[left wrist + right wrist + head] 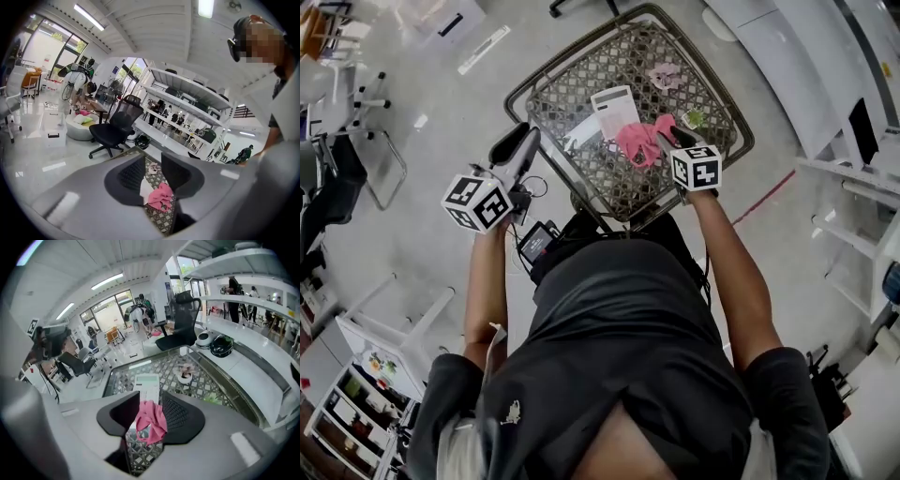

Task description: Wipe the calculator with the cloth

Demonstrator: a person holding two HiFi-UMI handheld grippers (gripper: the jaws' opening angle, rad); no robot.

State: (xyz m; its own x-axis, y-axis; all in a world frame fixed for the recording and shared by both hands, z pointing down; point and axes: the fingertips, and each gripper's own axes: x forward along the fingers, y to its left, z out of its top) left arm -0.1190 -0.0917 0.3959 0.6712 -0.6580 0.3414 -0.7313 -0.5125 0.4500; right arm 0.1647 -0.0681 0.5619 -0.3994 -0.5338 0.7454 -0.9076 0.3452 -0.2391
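Over the near half of the worktop [553,98], the right gripper [151,394] hangs above the pink cloth [151,420], pointing down at an angle. Its jaws are parted about halfway and the cloth sits bunched in the gap. It doesn't look squeezed to me though, more like lying loose between the pads.

The white calculator [614,111] lies flat around the middle of the worktop. The cloth is right at its near right corner, touching or overlapping, can't say which. The left gripper [517,142] is off the near left edge, jaws spread, nothing in them.

What I'd worry about: no real wiping can happen with the cloth that slack. If the jaws close without a good bite, the cloth probably slides out or drops mid-swipe and bare jaw scrapes the keys.

Also nothing is pinning the calculator, and the top looks like smooth glass over lattice. A sideways wipe could shove it toward the far edge or into the little dish [664,75] near the far right corner. Bracing it with the left gripper would likely fix that.
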